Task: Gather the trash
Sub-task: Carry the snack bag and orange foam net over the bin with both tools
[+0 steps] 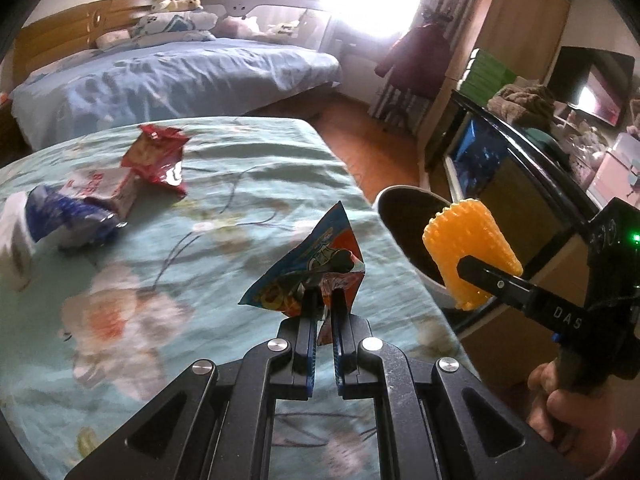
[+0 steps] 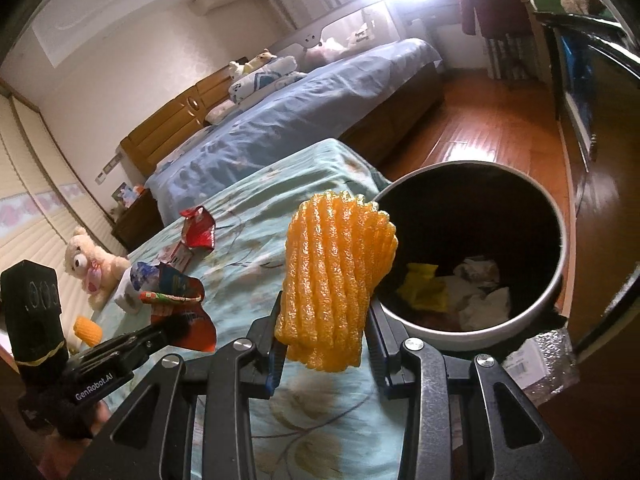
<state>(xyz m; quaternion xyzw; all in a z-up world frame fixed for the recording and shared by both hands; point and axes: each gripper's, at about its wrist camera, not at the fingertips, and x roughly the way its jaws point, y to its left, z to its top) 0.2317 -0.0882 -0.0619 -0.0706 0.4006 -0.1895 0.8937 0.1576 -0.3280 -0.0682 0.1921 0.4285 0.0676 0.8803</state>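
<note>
A: Which step is it?
B: Carrying. The left gripper (image 1: 325, 300) pinches a crumpled blue-orange snack wrapper (image 1: 312, 264) above the bed; the right gripper (image 2: 326, 344) clamps an orange foam fruit net (image 2: 336, 280) beside the round bin (image 2: 436, 336).
A: And next?
B: I think: bring both over the bin, then open.

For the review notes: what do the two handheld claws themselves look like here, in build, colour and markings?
Both are black, angular linkage frames with silver round pivot bolts and blue pads inside the fingers. The left claw carries white "GenRobot.AI" lettering on its side, seen from the right wrist view. The right claw shows white letters "DAS" and a green indicator light on its black body. A pink cuff edge shows at one hand.
</note>
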